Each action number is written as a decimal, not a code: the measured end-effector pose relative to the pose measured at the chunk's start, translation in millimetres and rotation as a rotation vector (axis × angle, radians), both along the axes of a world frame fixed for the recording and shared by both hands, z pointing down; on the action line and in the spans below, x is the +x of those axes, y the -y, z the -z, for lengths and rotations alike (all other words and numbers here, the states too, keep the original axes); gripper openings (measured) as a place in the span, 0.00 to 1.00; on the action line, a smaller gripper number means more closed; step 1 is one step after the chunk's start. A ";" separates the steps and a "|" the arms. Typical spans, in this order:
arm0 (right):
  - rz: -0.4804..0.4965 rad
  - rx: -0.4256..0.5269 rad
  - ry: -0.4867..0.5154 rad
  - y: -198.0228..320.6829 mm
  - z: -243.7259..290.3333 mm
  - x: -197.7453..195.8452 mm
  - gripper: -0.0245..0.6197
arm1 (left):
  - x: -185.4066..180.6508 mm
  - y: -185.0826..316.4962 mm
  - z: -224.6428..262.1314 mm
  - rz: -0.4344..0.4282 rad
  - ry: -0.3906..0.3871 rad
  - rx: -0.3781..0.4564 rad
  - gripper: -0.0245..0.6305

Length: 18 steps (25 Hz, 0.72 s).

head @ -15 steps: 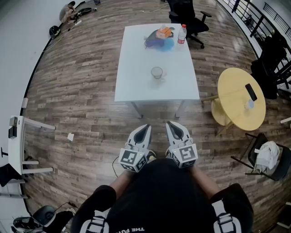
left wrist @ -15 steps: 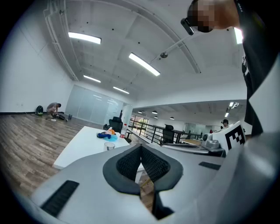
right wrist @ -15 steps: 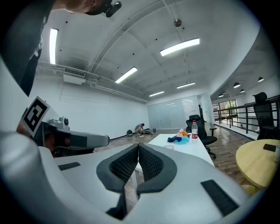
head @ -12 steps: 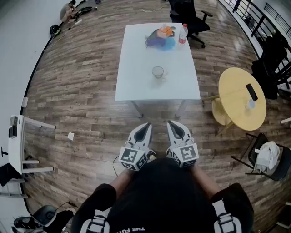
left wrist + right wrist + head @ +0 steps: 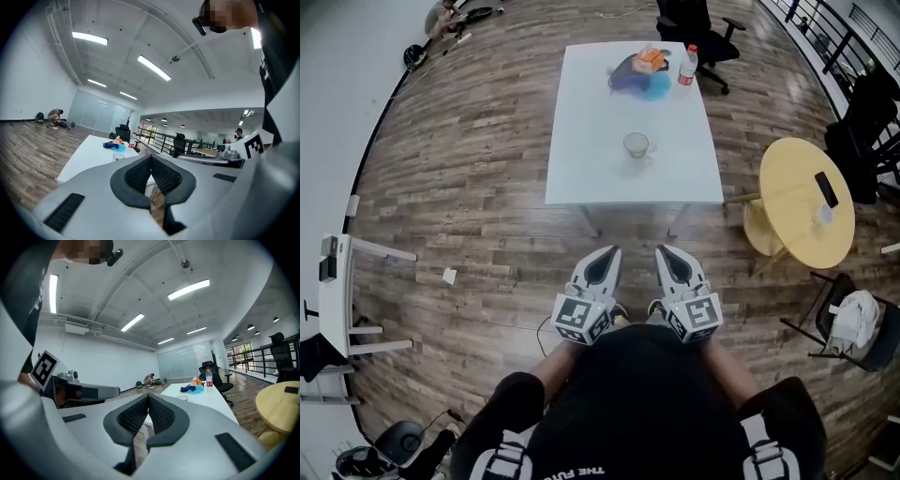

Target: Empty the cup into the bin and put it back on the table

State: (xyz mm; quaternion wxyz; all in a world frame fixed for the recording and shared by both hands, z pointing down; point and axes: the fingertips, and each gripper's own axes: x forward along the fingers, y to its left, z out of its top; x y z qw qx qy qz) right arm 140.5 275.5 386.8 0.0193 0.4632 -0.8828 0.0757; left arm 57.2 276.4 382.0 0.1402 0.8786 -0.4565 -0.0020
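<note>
A clear glass cup [image 5: 637, 145] stands upright near the middle of the white table [image 5: 581, 169]; it also shows small as the cup [image 5: 119, 157] in the left gripper view and the cup [image 5: 183, 398] in the right one. Both grippers hang close to the person's body, well short of the table's near edge. My left gripper [image 5: 607, 253] is shut and empty, as is my right gripper [image 5: 664, 253] beside it. No bin is in view.
At the table's far end lie a blue and orange bundle [image 5: 639, 73] and a plastic bottle [image 5: 686, 65]. A black office chair [image 5: 694, 21] stands behind the table. A round yellow table [image 5: 806, 202] with a phone is to the right, a white shelf [image 5: 337, 300] to the left.
The view has shifted a little toward the table; both grippers sit slightly lower and further right in the head view. Their jaws stay shut.
</note>
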 end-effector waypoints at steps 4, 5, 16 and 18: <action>0.019 -0.005 -0.021 -4.6 -4.2 -12.4 0.06 | -10.7 -0.2 -1.4 -0.008 -0.021 -0.012 0.07; 0.024 -0.002 -0.027 -5.7 -6.3 -15.0 0.06 | -13.0 -0.3 -3.3 -0.012 -0.023 -0.015 0.07; -0.051 -0.016 -0.025 63.1 -16.6 28.4 0.06 | 5.0 65.9 -22.8 -0.009 0.002 -0.072 0.07; -0.052 -0.004 -0.022 82.2 -16.9 40.3 0.06 | 17.4 86.7 -23.3 -0.010 0.008 -0.074 0.07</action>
